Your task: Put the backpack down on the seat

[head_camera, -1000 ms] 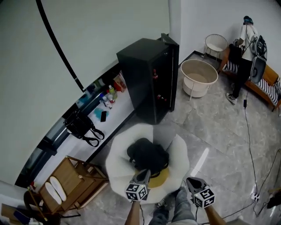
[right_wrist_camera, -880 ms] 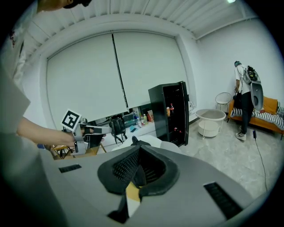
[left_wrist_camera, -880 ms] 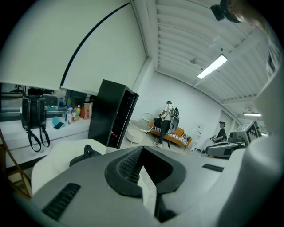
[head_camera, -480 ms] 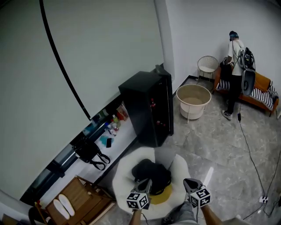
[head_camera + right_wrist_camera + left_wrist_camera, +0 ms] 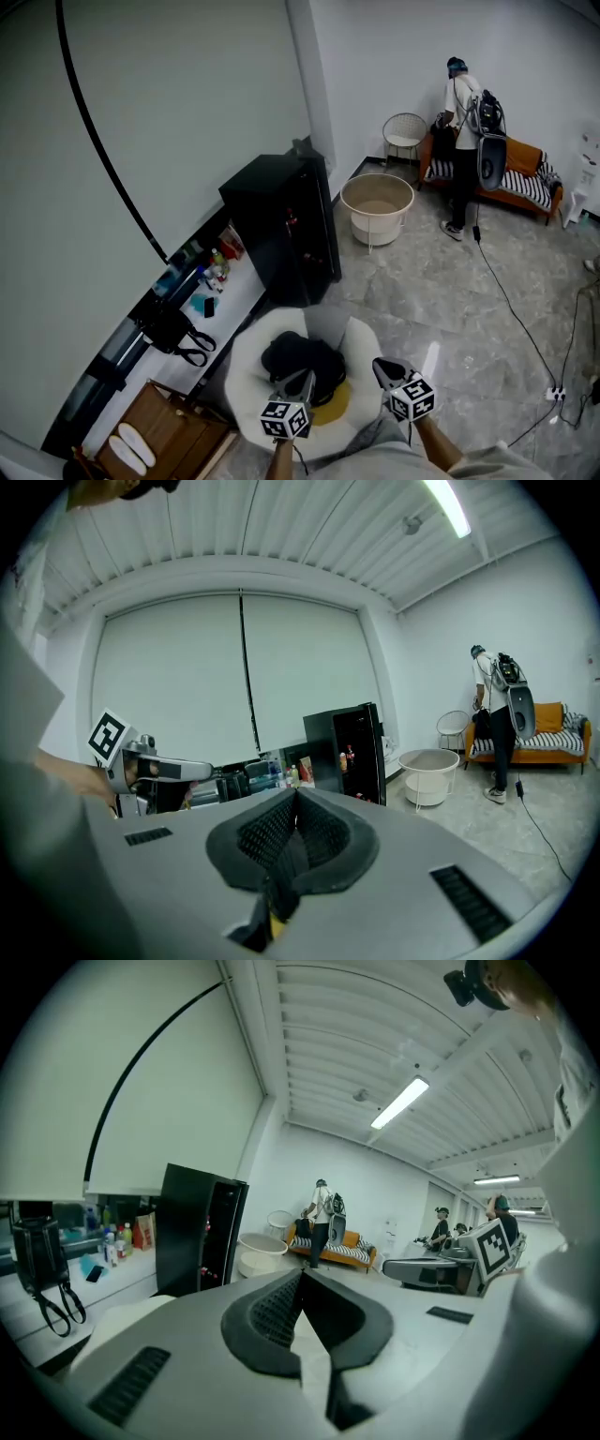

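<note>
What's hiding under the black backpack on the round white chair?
A yellow cushion peeks out at the black backpack's near edge, on the round white chair. The backpack covers the rest of the cushion and the seat beneath it.

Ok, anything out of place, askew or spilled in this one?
Nothing stands out. The backpack sits well inside the white seat, and nothing is spilled around it. The left tool and the right tool are both shut and empty.

View tipped up: backpack (image 5: 298, 361) and seat (image 5: 246, 356) slid toward 6 o'clock, the standing person (image 5: 461, 141) from 2 toward 1 o'clock
</note>
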### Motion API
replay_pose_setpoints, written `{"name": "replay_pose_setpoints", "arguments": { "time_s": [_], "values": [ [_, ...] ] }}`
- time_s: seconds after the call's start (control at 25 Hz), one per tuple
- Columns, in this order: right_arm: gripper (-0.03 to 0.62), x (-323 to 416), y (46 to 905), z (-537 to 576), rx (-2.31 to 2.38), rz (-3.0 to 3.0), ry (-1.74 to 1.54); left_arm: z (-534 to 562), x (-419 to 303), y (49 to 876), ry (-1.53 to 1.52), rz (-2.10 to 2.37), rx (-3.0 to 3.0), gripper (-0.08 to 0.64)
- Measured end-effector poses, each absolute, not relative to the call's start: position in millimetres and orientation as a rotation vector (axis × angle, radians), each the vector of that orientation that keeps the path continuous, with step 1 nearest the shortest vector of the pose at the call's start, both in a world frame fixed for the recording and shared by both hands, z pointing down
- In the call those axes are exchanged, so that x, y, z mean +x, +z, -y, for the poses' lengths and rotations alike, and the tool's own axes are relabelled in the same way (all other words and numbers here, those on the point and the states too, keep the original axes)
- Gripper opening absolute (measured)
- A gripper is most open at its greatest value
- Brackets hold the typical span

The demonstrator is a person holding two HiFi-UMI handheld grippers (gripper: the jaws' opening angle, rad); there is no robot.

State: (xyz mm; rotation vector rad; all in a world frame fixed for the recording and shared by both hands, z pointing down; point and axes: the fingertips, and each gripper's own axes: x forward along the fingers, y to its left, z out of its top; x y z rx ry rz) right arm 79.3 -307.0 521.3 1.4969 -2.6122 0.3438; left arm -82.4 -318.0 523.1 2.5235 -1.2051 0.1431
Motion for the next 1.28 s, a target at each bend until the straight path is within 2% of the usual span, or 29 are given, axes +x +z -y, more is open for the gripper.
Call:
{"name": "replay_pose_setpoints", "arguments": {
  "time_s": [0.64,1.28],
  "values": [
    [0.028,95.4,518.6,267.2,1.481,2.633,0.372,269.6,-32.6,528.4,0.137,1.104,2.522,0.031],
    [0.028,147.8,522.9,144.7,1.452,2.621,0.370,154.9,29.9,532.4,0.087,1.109,2.499,0.031]
  ]
}}
